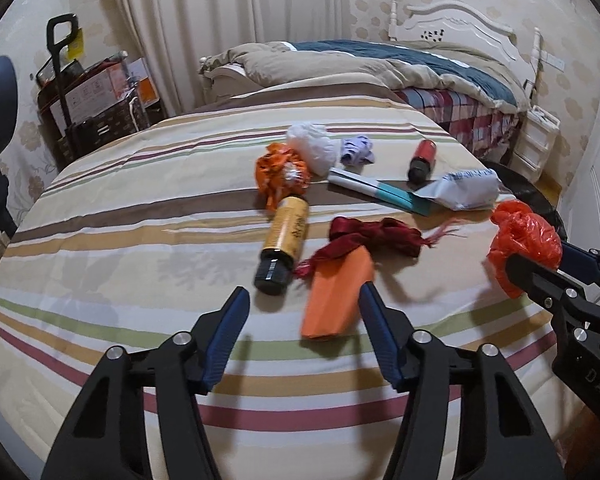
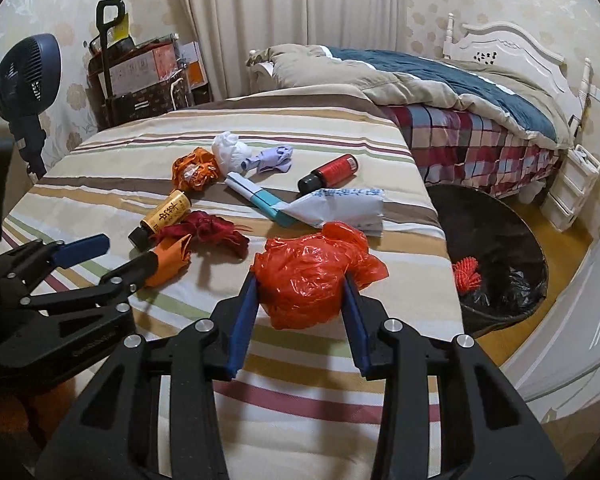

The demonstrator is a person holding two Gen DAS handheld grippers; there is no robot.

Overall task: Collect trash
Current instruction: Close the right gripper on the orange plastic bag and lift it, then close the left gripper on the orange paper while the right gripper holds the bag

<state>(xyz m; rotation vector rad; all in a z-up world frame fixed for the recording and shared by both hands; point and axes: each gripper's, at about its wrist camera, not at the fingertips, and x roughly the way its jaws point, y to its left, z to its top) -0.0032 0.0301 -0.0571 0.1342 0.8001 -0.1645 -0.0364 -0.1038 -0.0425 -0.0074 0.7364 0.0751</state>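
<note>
Trash lies on a striped cloth [image 1: 120, 208]. My right gripper [image 2: 302, 284] is shut on a crumpled red plastic bag [image 2: 308, 276], also seen in the left wrist view [image 1: 526, 240]. My left gripper [image 1: 304, 304] is open, its jaws wide apart just before an orange paper box [image 1: 334, 296] with a dark red ribbon [image 1: 372, 236] on its far end. A yellow bottle with a black cap [image 1: 284, 240] lies left of the box. Further back are an orange wrapper [image 1: 282, 174], a white bag [image 1: 312, 144], a purple glove [image 1: 356, 150], a red bottle [image 1: 422, 158], a teal-white carton [image 1: 380, 194] and a white mailer [image 1: 464, 190].
A black-lined trash bin [image 2: 496, 256] with a red net item inside stands on the floor to the right of the table. An unmade bed [image 2: 440, 92] is behind. A fan [image 2: 26, 76] and a cart with boxes [image 2: 140, 76] stand at the left.
</note>
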